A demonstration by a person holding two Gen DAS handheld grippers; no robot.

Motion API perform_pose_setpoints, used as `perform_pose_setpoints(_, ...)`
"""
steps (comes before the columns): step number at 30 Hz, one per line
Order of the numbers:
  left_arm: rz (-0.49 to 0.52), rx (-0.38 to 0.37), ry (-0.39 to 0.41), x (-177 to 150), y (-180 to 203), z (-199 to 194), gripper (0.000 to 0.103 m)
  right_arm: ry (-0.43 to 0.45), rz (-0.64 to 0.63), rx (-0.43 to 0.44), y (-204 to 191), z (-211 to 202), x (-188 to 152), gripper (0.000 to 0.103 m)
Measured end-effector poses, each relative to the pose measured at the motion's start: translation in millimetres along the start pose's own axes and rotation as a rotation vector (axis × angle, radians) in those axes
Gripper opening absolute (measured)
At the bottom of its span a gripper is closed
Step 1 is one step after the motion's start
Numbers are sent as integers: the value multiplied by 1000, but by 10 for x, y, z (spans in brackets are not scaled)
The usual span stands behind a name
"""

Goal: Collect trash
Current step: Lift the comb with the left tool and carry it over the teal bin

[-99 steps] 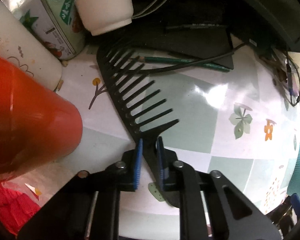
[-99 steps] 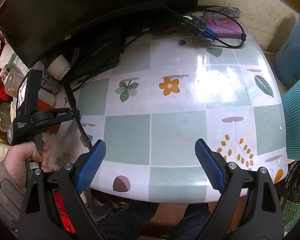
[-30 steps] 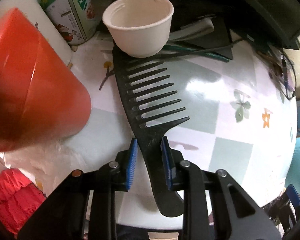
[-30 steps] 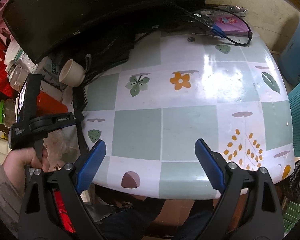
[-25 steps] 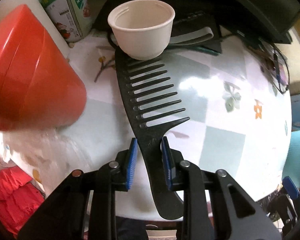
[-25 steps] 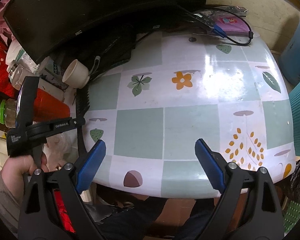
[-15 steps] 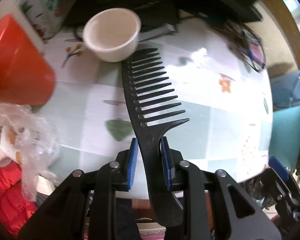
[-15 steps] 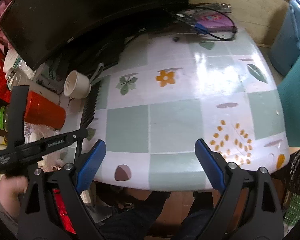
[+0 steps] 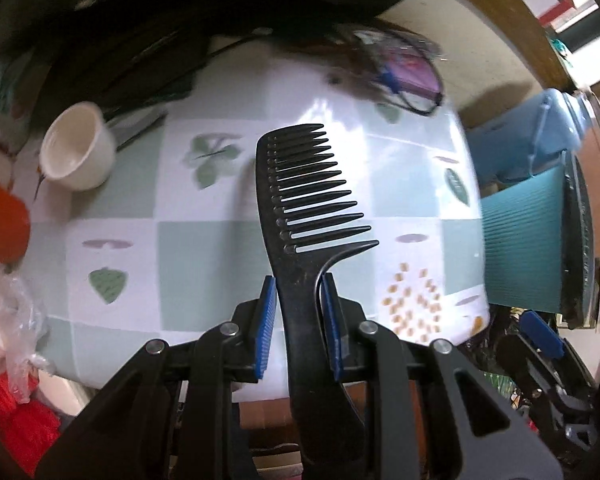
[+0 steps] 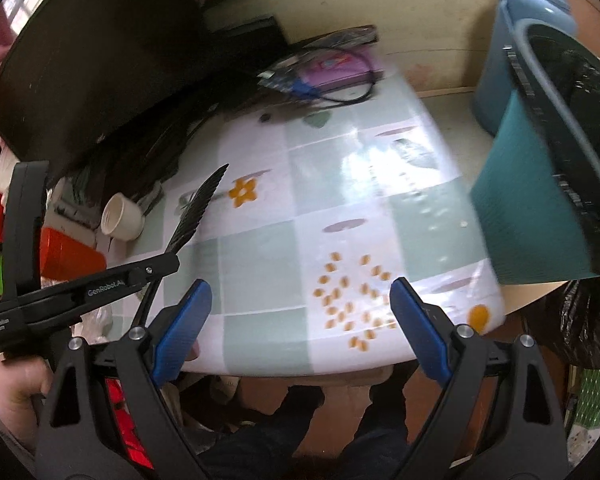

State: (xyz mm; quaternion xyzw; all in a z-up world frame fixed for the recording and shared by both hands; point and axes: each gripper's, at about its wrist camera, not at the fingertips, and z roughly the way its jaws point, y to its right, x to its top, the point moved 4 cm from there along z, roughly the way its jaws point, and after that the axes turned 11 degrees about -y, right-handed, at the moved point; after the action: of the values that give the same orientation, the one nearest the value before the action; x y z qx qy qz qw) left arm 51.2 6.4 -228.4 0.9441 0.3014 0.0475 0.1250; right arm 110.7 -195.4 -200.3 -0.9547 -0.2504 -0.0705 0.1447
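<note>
Gripping the black comb (image 9: pixel 300 216) by its handle above the surface (image 9: pixel 204 248), the left gripper (image 9: pixel 298 324) has not yet binned it; right gripper (image 10: pixel 300 320) jaws gape empty near the teal bin (image 10: pixel 540 200).

Left tongs (image 9: pixel 298 316) lifted comb (image 9: pixel 300 216) off the table (image 9: pixel 204 248).

- Comb (image 9: pixel 300 208): handle end hidden behind the left gripper (image 9: pixel 298 320).
- Red cup (image 9: pixel 0 224): cut off by left frame edge.
- Teal bin (image 10: pixel 540 184): motion-blurred, cropped at right.
- Bench (image 10: pixel 340 208): far-end clutter blurred, unidentifiable.
</note>
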Motion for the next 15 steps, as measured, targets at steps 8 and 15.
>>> perform_pose_setpoints(8, 78, -8, 60, 153, 537, -319, 22, 67, 38, 9, 272, -281, 140, 90)
perform_pose_setpoints(15, 159, 7, 102, 252, 925, -627, 22, 163, 78, 10, 463, -620, 314, 90)
